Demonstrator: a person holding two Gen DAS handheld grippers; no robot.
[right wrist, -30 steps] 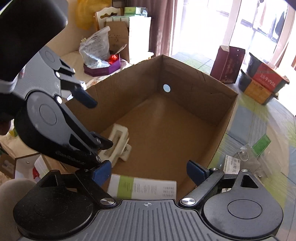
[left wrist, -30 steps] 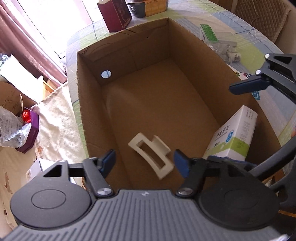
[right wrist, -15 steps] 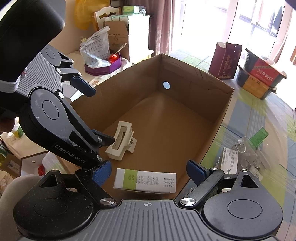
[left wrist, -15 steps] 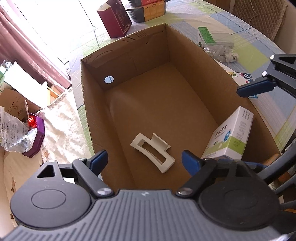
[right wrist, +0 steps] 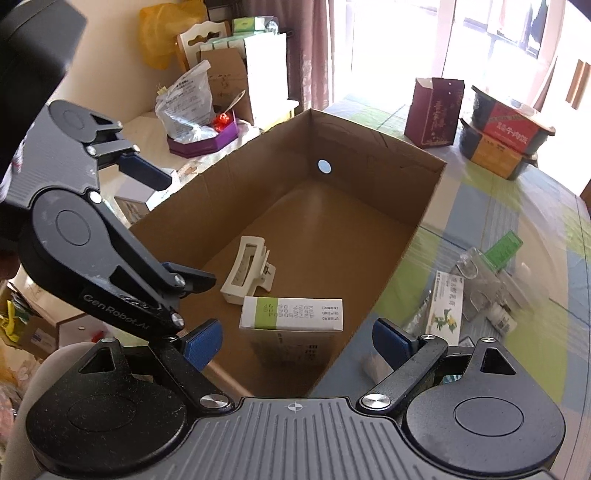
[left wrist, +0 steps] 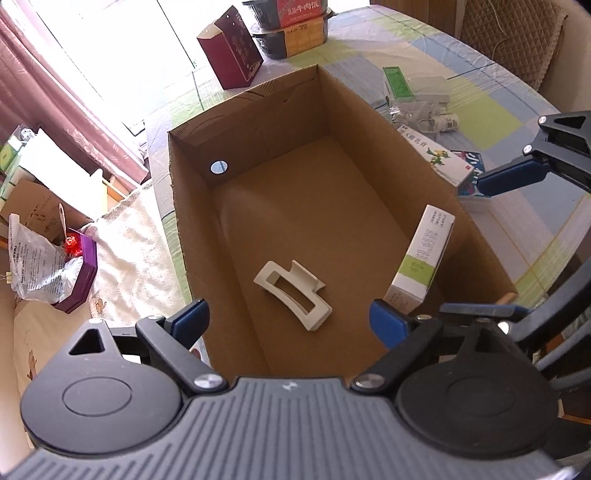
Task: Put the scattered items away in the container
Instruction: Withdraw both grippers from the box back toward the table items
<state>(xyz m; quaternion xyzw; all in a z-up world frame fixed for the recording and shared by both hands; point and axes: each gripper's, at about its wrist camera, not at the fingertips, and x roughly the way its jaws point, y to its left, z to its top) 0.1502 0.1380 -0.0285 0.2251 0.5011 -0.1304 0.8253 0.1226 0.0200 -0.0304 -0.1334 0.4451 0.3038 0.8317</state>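
On the table (left wrist: 498,107), item one: cardboard box (left wrist: 258,110), open-topped, a round hole in its far wall. Inside it I log a white hair claw (left wrist: 293,295) lying flat on the floor of the box, and a white-and-green carton (left wrist: 421,258) leaning against the right-hand wall, near the claw but not touching it.

Item two: my left gripper (left wrist: 288,319), fingers spread wide, empty, hovering over the near end of the box. Item three: my right gripper (right wrist: 295,341), likewise spread and empty, above the box's near right corner.

Still loose on the table, right of the box: a flat carton with a green cartoon print (left wrist: 436,153), just beside the box wall; a clear packet with a green label (right wrist: 495,258); a small white bottle (left wrist: 445,122).

Beyond the box: a maroon carton (left wrist: 231,55) and stacked black meal tubs (left wrist: 291,26) (labels red and orange). Off the table's left side, a purple tray (left wrist: 79,277) with a crumpled bag.
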